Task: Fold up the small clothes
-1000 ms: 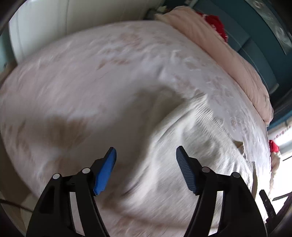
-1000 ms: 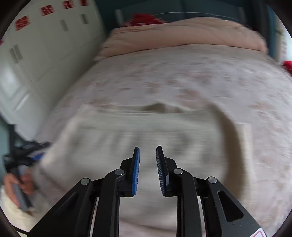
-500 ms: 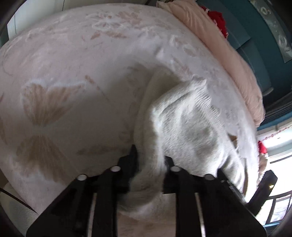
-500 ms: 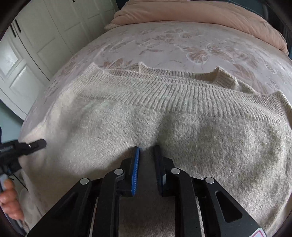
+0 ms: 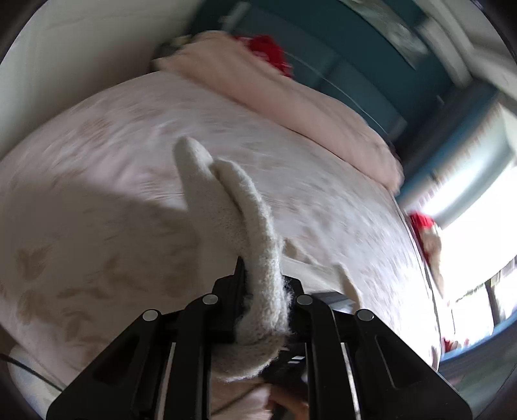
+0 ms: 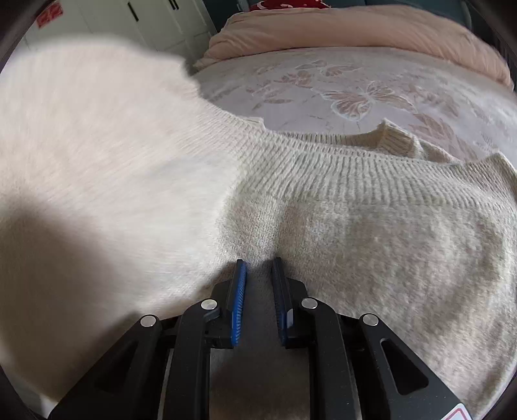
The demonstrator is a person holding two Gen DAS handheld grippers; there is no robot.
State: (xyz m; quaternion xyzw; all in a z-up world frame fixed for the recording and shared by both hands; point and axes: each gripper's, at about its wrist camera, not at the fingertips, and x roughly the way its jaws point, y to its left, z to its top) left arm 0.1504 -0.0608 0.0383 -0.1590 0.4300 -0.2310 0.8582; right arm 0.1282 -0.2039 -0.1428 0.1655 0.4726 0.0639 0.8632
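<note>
A cream knitted sweater [image 6: 371, 226] lies on the bed with its ribbed band toward the far side. My left gripper [image 5: 263, 284] is shut on a fold of the sweater [image 5: 255, 232] and holds it lifted above the bed; the raised cloth hides the fingertips. In the right wrist view this lifted left part of the sweater [image 6: 97, 145] rises blurred across the left half of the view. My right gripper [image 6: 258, 268] presses down on the middle of the sweater, its blue pads [image 6: 238, 300] nearly together with a narrow gap and no cloth seen between them.
The bed has a pale pink sheet with a butterfly print [image 6: 355, 93]. A peach duvet [image 6: 355, 29] lies rolled along the far end. White wardrobe doors [image 6: 155, 22] stand at the left. A bright window [image 5: 478, 210] is at the right, red items [image 5: 268, 51] near the headboard.
My left gripper closed on the sweater's left edge, then lifted it up off the bed toward the right. My right gripper came down onto the sweater's middle and stays there.
</note>
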